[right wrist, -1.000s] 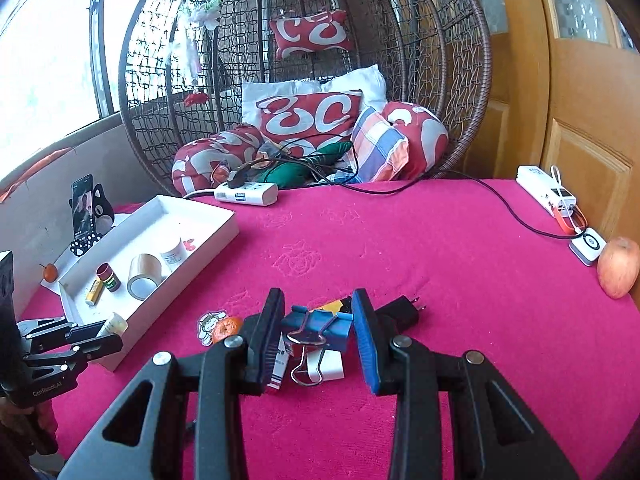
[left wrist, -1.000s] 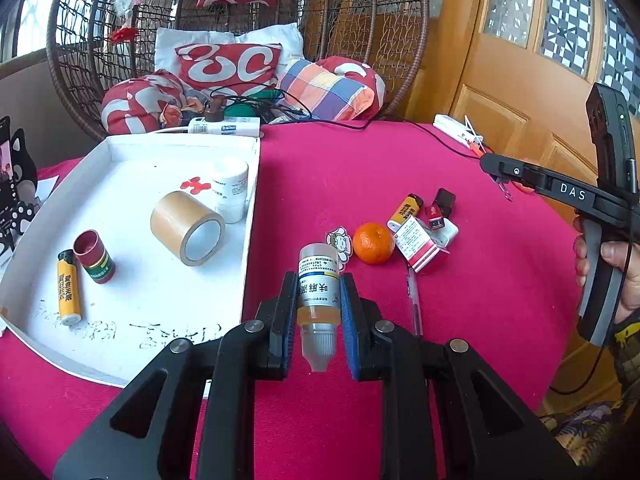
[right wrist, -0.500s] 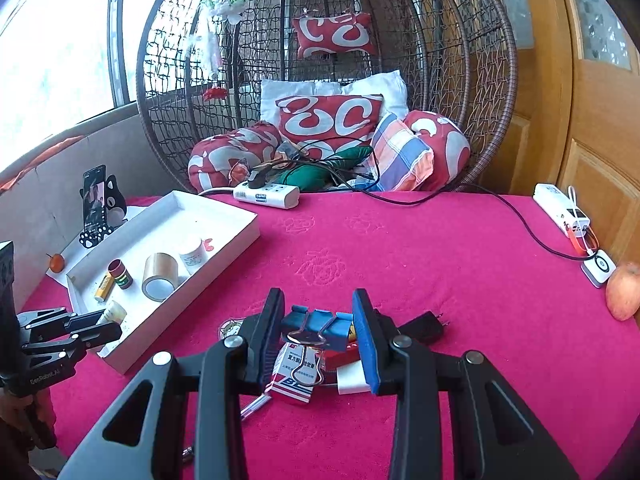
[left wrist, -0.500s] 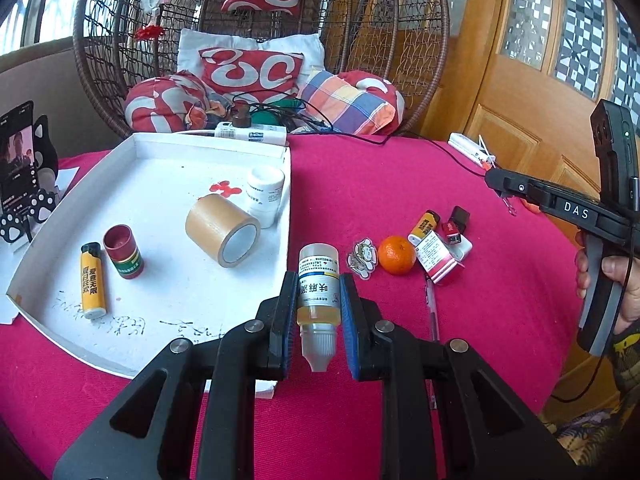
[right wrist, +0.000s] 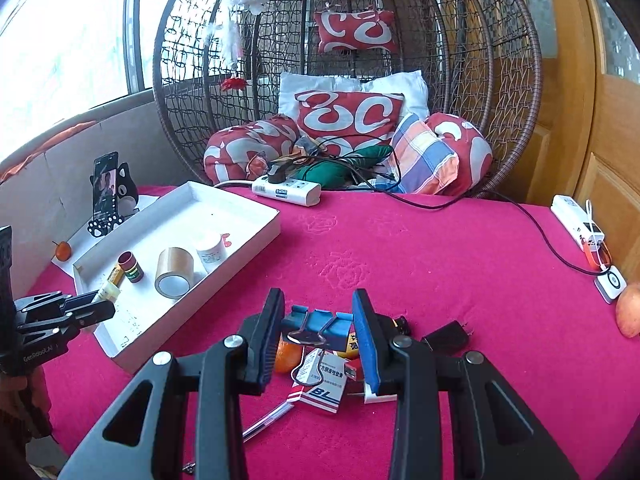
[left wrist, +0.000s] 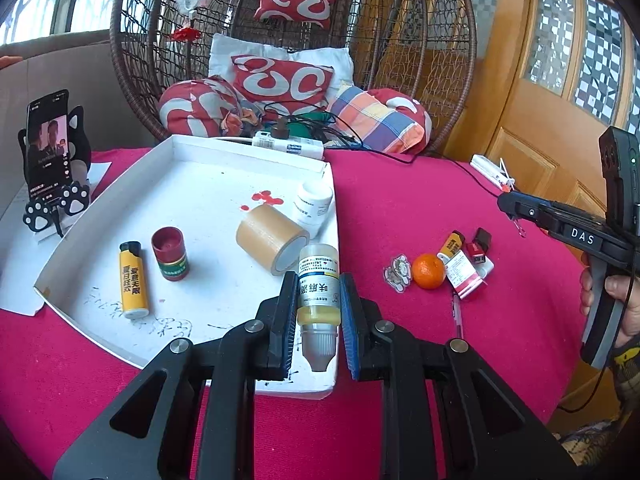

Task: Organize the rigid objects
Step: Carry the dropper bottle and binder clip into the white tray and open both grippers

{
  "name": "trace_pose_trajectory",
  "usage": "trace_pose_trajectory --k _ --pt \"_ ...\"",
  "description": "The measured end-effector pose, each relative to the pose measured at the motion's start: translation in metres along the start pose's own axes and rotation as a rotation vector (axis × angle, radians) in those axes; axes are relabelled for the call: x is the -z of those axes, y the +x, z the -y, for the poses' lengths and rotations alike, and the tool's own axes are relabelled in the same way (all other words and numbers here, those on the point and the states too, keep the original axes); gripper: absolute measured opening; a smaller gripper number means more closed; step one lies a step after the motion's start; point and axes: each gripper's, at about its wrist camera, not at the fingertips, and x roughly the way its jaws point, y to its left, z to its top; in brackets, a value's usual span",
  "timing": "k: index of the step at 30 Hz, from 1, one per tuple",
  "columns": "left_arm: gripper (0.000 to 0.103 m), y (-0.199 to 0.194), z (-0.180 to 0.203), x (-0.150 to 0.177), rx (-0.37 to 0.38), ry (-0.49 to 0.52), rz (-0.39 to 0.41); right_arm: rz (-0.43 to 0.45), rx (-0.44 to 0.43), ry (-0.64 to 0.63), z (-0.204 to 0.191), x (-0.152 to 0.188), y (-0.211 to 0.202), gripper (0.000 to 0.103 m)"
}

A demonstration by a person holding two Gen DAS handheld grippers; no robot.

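Observation:
My left gripper (left wrist: 319,316) is shut on a small yellow dropper bottle (left wrist: 318,282), held cap toward me above the near right corner of the white tray (left wrist: 120,344). In the tray lie a yellow lighter (left wrist: 132,280), a dark red jar (left wrist: 170,254), a roll of brown tape (left wrist: 270,244) and a white bottle (left wrist: 312,204). My right gripper (right wrist: 318,332) is shut on a blue binder clip (right wrist: 316,324), lifted over a heap of small items: a tangerine (right wrist: 286,356), a white and red box (right wrist: 320,380), a black plug (right wrist: 446,336) and a pen (right wrist: 264,420).
A pink cloth (right wrist: 400,248) covers the table. A white power strip (right wrist: 286,190) with cables lies at the far edge, before a wicker chair with cushions (right wrist: 348,116). A phone on a stand (left wrist: 48,152) stands left of the tray. An apple (right wrist: 628,310) sits far right.
Both views shifted: my left gripper carried the bottle leftward, from over the cloth to over the tray's corner. My right gripper moved left with the clip, over the heap.

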Motion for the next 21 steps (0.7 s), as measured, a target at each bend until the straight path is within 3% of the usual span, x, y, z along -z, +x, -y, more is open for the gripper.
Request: trace_pose_trajectory --k 21 --pt "0.019 -0.017 -0.056 -0.008 -0.116 -0.088 0.044 -0.011 -0.065 -0.107 -0.044 -0.020 0.024 0.034"
